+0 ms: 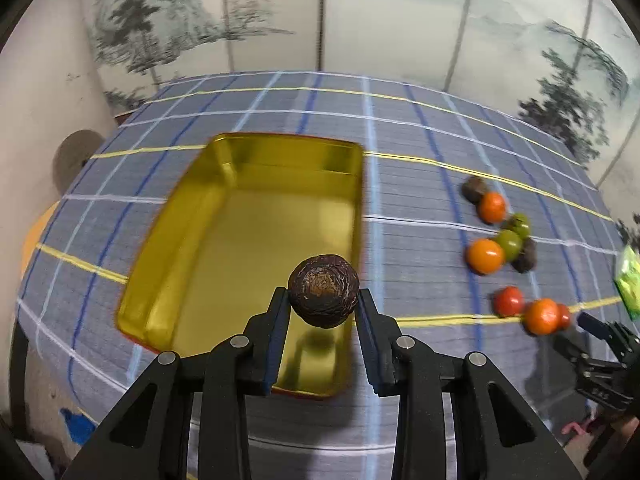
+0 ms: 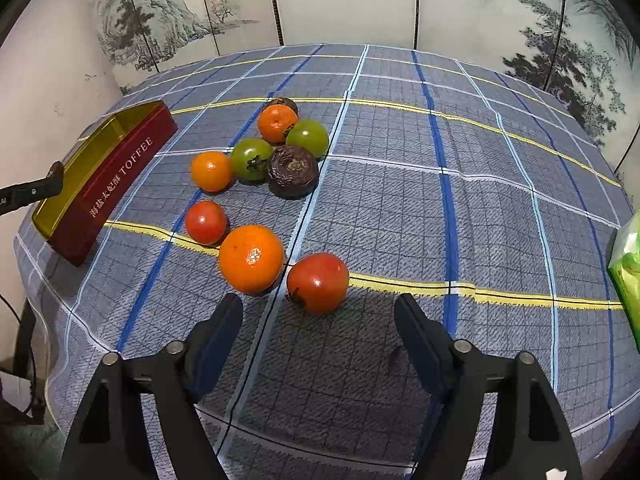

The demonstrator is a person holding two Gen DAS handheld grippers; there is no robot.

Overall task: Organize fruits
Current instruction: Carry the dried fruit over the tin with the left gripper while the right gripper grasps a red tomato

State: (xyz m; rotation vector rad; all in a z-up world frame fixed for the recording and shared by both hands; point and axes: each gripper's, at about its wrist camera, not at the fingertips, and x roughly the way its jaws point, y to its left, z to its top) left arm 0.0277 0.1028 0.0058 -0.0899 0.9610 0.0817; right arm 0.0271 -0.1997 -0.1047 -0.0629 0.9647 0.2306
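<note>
Left gripper (image 1: 324, 300) clenched on a dark wrinkled fruit (image 1: 323, 290), pads pressing both its sides; fruit held in the air above the near right corner of the gold tin (image 1: 224, 216), which lies ahead of and below the jaws on the plaid cloth (image 1: 420, 208). Tin holds nothing visible.

Right gripper (image 2: 318, 312) released, jaws apart, nothing between the pads. Just ahead of the jaws: a red tomato (image 2: 318, 282), with an orange (image 2: 251, 258) beside it to the left. Further ahead, left of centre: small red tomato (image 2: 205, 222), two more oranges, two green tomatoes, two dark fruits in a loose cluster. Tin's red side, lettered TOFFEE, far left of these jaws.
</note>
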